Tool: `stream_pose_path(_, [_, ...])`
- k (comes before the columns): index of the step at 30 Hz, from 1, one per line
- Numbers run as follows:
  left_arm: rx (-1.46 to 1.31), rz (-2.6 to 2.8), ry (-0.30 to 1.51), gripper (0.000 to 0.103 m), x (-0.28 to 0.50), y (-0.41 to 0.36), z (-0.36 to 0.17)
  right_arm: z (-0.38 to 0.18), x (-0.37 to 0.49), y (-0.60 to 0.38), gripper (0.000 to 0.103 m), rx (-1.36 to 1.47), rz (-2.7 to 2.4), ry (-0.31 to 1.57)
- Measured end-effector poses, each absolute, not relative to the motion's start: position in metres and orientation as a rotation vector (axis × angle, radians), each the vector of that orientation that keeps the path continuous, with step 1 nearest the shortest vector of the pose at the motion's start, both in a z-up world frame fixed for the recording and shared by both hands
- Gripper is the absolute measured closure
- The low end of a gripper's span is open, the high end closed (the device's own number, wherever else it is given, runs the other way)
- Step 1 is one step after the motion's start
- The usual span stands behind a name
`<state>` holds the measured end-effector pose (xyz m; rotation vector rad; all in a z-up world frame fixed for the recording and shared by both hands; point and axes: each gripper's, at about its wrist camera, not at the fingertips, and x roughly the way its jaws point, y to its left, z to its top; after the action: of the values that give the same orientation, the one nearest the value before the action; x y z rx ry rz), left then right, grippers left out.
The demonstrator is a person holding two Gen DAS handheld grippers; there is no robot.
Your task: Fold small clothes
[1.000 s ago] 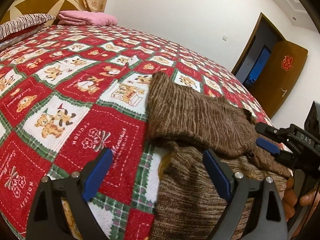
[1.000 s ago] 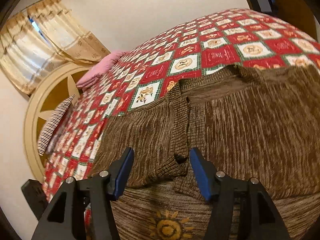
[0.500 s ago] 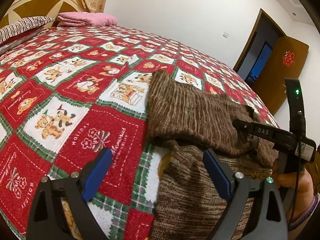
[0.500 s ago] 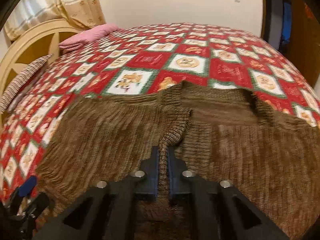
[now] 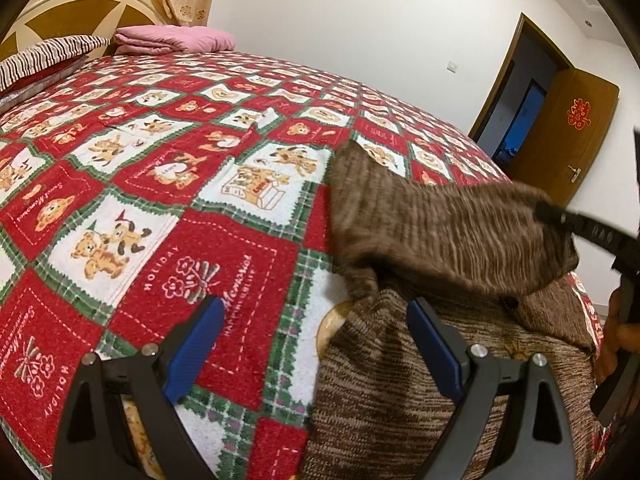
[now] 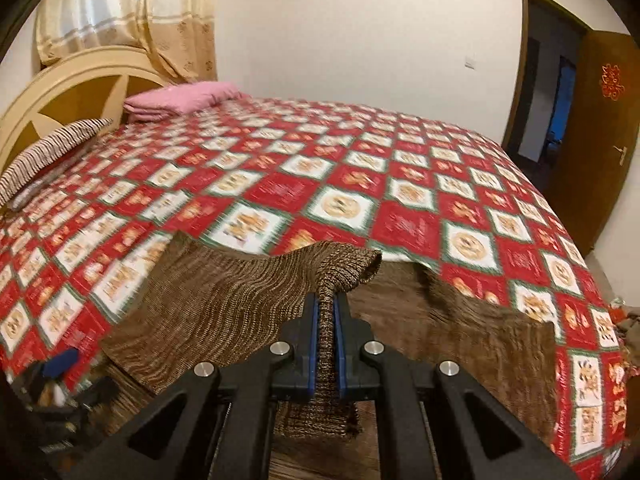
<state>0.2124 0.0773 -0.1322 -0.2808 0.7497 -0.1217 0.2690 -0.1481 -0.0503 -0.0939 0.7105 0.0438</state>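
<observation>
A brown knit sweater [image 5: 400, 380] lies at the near edge of the bed. My right gripper [image 6: 325, 344] is shut on the cuff of its sleeve [image 6: 336, 276] and holds the sleeve lifted above the sweater's body [image 6: 460, 320]. In the left wrist view the raised sleeve [image 5: 440, 232] stretches across to my right gripper [image 5: 592, 236] at the right edge. My left gripper [image 5: 316, 344] is open and empty, low over the sweater's left edge and the bedspread.
A red, white and green checked bedspread [image 6: 360, 184] covers the bed. A pink folded blanket [image 6: 184, 98] and a striped pillow [image 6: 52, 148] lie by the headboard [image 6: 72, 92]. A brown door [image 6: 592, 136] stands open at the right.
My right gripper has shut on the sleeve cuff and lifted it up off the sweater. The left gripper has stayed open and in place.
</observation>
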Motion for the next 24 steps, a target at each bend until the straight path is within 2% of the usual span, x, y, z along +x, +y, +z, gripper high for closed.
stream_pose_path(2, [-0.280,-0.121,0.750,0.008,0.212,0.078,-0.132,-0.063,0.271,-0.158,0.096,-0.086,0.025,0.744])
stream_pose_path(3, [-0.279,-0.121,0.750,0.008,0.212,0.078,-0.132,-0.074,0.274,-0.163,0.093,-0.083,0.016,0.770])
stream_pose_path(4, [-0.278,-0.121,0.750,0.008,0.212,0.078,-0.132,-0.084,0.277,-0.166,0.085,-0.085,0.006,0.802])
stream_pose_path(6, [-0.279,-0.121,0.750,0.008,0.212,0.078,-0.132,-0.102,0.282,-0.172,0.081,-0.061,0.002,0.875])
stream_pose_path(9, [-0.277,-0.120,0.751,0.008,0.212,0.078,-0.132,-0.100,0.273,-0.193,0.081,0.108,0.027,0.838])
stream_pose_path(11, [-0.272,-0.116,0.755,0.008,0.212,0.078,-0.132,-0.085,0.252,-0.216,0.081,0.267,-0.020,0.743])
stream_pose_path(14, [-0.248,-0.098,0.771,0.008,0.214,0.074,-0.132,-0.070,0.226,-0.220,0.081,0.310,-0.081,0.650])
stream_pose_path(18, [-0.111,0.045,0.834,0.008,0.225,0.058,-0.126,-0.072,0.223,-0.184,0.081,0.221,0.098,0.705])
stream_pose_path(19, [-0.088,0.101,0.838,0.004,0.227,0.058,-0.125,-0.077,0.223,-0.179,0.081,0.225,0.121,0.727])
stream_pose_path(23, [-0.184,0.214,0.873,0.001,0.231,0.091,-0.127,-0.120,0.233,-0.166,0.080,0.268,0.143,0.850])
stream_pose_path(24, [-0.218,0.207,0.882,0.000,0.229,0.101,-0.130,-0.120,0.231,-0.167,0.080,0.272,0.144,0.825])
